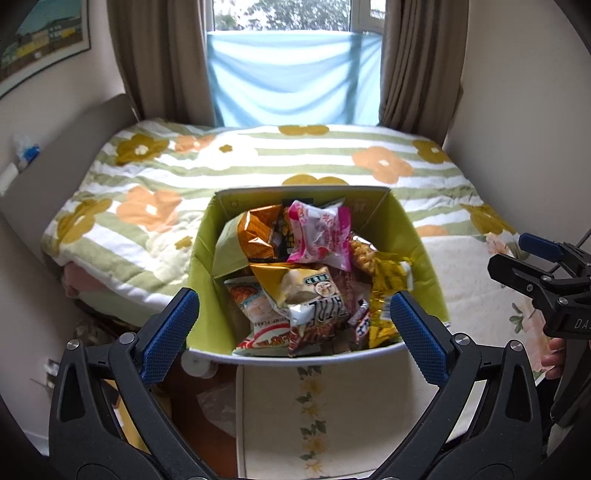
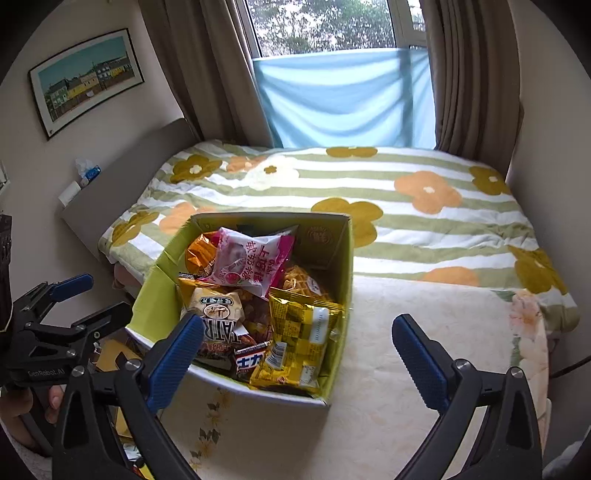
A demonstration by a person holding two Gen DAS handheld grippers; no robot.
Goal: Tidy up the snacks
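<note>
Snacks fill the green cardboard box [image 1: 207, 266] in front of you, which sits on a cream floral cover [image 2: 388, 369] at the near end of the bed. Your left gripper [image 1: 293, 325] hovers at the box's near rim with its blue-padded fingers [image 1: 170, 332] spread wide, one on each side of the opening, holding nothing. Your right gripper [image 2: 295, 354] hangs just off the box's right corner, jaws equally wide and empty; its left pad overlaps the near edge of the pile while the right one is over bare cover.

Inside, a yellow checked packet [image 2: 299, 339] lies nearest on the right, a pale gold bag [image 2: 216, 306] left of it, and a pink-and-white pouch [image 2: 251, 262] rides on top toward the back beside an orange bag [image 1: 255, 236].

Beyond the box, a striped blanket with orange and mustard flowers [image 1: 288, 155] covers the bed up to a window [image 2: 332, 26] hung with a blue cloth [image 1: 291, 77] and brown curtains.

Only the right wrist view shows the framed picture [image 2: 86, 79] in full; each view catches the other gripper at its edge with a hand beneath it.
</note>
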